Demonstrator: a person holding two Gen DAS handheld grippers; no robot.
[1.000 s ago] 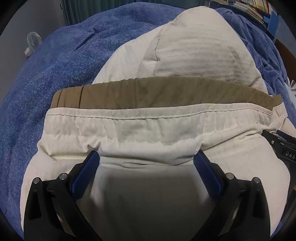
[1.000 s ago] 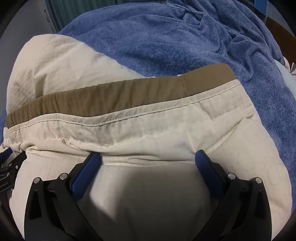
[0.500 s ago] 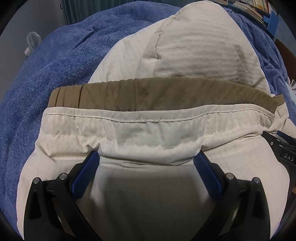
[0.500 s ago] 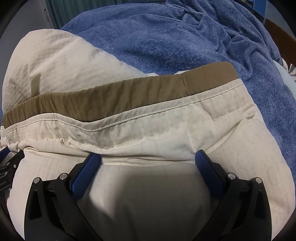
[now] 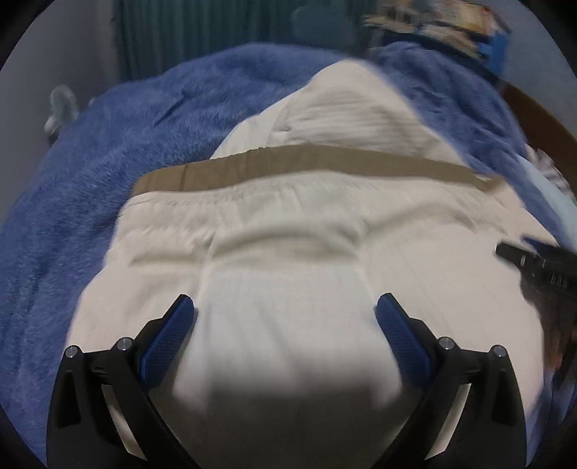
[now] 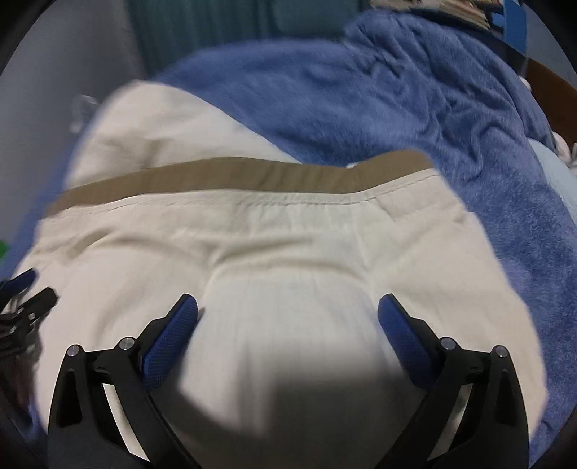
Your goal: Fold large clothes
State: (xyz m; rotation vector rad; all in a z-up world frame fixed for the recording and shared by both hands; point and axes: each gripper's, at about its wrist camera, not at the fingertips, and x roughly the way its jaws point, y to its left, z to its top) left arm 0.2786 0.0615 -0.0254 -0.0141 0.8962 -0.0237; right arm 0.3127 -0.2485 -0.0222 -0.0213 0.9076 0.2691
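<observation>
Cream trousers (image 5: 288, 342) with a tan inner waistband (image 5: 306, 166) lie folded on a blue blanket (image 5: 108, 173). My left gripper (image 5: 285, 299) hovers open over the cream cloth just short of the waistband hem, with nothing between its blue pads (image 5: 169, 335). In the right wrist view the same trousers (image 6: 288, 324) and tan band (image 6: 234, 173) fill the middle. My right gripper (image 6: 287, 299) is also open over the cloth and holds nothing. Each gripper shows at the other's frame edge: the right gripper (image 5: 533, 259) and the left gripper (image 6: 25, 299). Both views are motion-blurred.
The blue blanket (image 6: 414, 108) covers the bed all around the trousers. A green curtain (image 5: 202, 32) hangs at the far end. A wooden bed edge (image 5: 533, 119) and a shelf of books (image 5: 443, 21) lie to the right. A pale small object (image 5: 61, 104) sits at the far left.
Both grippers have pulled back and up from the waistband. Their fingertips were tucked under the hem fold before and now stand free of it. The cloth lies flatter.
</observation>
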